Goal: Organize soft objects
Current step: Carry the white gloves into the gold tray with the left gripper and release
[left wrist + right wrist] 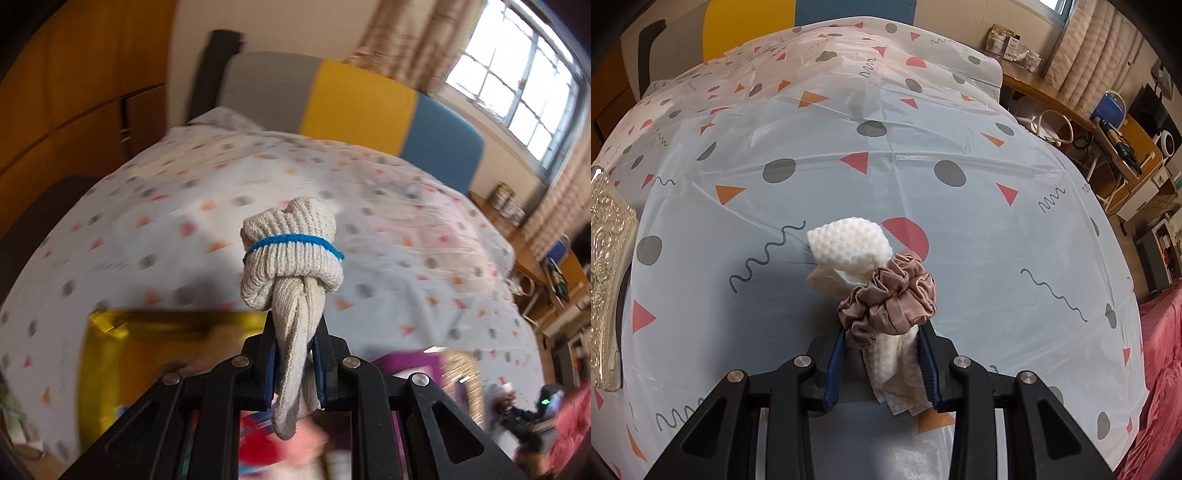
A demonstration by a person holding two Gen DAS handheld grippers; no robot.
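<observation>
Clamping a rolled knit glove (291, 254) by its tail, the left gripper (293, 354) carries it above the bed's patterned sheet (147, 206), likely toward sorting; the right gripper (882, 358) pinches a white cloth (849, 243) bundled by a pink scrunchie (890, 302), presumably so it stays rolled.

Left wrist view smeared by motion blur: yellow box (162, 354) at 8 o'clock w/ contents unreadable, purple item (413, 363) at 5 unidentifiable. Right wrist view: ornate silver object (607, 277) at 9 o'clock cut off by edge.
</observation>
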